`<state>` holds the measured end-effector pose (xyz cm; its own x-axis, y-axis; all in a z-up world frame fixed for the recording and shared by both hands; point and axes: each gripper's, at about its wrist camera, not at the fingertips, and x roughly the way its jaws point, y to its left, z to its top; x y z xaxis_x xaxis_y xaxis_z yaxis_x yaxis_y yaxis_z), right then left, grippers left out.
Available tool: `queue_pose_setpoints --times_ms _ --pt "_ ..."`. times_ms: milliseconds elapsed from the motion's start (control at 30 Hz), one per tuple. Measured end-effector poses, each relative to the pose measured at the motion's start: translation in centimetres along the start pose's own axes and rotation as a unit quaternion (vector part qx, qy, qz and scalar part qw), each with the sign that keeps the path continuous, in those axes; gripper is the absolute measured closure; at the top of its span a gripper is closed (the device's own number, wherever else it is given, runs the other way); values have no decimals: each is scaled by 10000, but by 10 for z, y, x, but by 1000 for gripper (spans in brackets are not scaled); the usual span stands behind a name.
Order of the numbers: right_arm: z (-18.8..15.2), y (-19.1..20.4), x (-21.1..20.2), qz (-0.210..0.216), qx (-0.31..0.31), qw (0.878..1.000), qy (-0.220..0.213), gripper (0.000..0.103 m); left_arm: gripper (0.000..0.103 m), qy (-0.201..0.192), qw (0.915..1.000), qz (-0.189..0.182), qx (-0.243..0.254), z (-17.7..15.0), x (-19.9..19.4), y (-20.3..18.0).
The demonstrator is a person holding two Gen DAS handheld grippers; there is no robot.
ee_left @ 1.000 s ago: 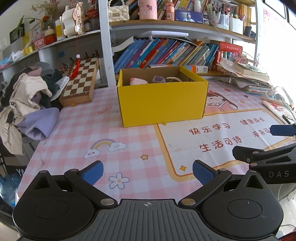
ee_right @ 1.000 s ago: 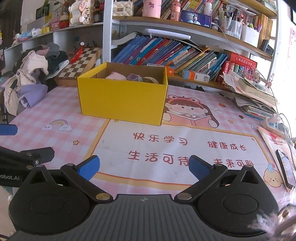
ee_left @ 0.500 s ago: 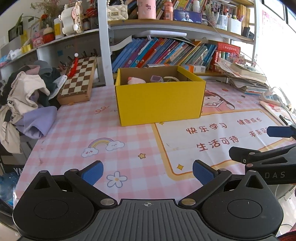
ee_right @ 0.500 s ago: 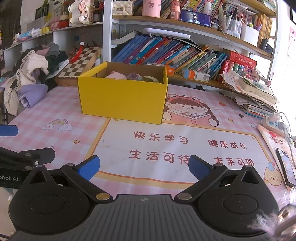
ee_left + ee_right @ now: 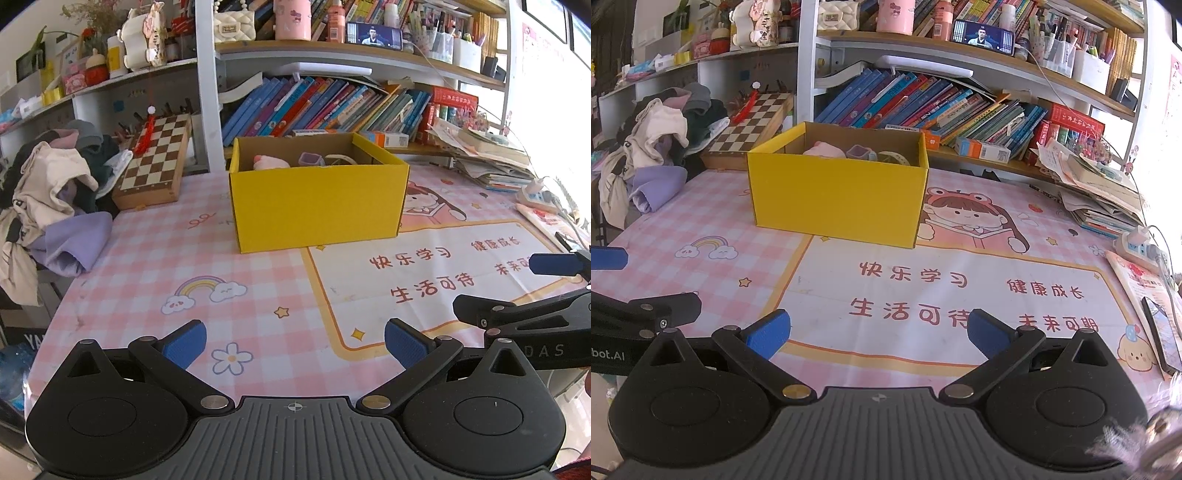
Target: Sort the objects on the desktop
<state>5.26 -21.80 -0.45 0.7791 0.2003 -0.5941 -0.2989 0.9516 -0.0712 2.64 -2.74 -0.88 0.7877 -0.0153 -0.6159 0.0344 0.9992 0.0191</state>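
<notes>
Nearest, the left gripper (image 5: 293, 343) and the right gripper (image 5: 879, 332) are held wide open, and nothing is gripped. No loose object is seen on the pink desk mat (image 5: 923, 295). Farther, small items are already laid in the yellow box (image 5: 834, 199); the sorting is judged nearly finished.

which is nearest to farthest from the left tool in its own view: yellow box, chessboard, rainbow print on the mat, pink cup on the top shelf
From the left tool, open and empty:
1. rainbow print, on the mat just ahead, slightly left
2. yellow box, mid-table, ahead
3. chessboard, leaning behind the box, to the left
4. pink cup, up on the top shelf
</notes>
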Motion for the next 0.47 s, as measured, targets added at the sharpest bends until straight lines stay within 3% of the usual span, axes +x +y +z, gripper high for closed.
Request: queue_pose_setpoints --times_ms 467 --pt "1 -2 5 21 -21 10000 32 0 0 -133 9999 78 -46 -1 -2 1"
